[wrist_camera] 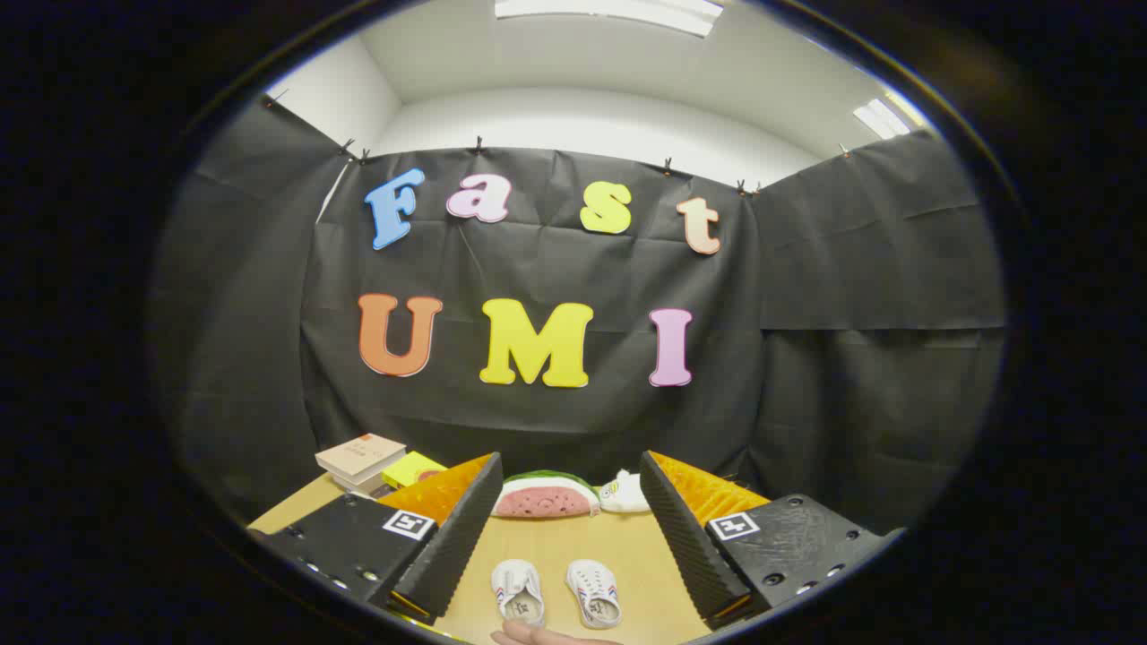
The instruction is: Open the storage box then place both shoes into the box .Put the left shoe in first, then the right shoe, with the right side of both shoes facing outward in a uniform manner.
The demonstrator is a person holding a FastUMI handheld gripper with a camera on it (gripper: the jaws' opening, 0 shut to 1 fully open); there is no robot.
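Nearest, a hand [547, 636] touching the heel of the left shoe [519, 591], right shoe [595, 593] just beside it, both on the wooden table [556, 546]. Gripper [560, 528] spread wide, pinching nothing. Beyond: watermelon toy [545, 495], white plush [625, 494], books [362, 460], yellow box [412, 468].

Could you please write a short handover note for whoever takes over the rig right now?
Gripper: open, holding nothing, raised above the wooden table.
The two white shoes lie side by side on the table between the fingers, close in; part of a hand shows just beside them.
Beyond the fingers, against the booth wall, lie a watermelon-slice toy and a small white toy; stacked books and a yellow box sit further over.
Done: no shoe is packed yet.
Left: find and open the storage box, put in the left shoe, then the right, right sides outward.
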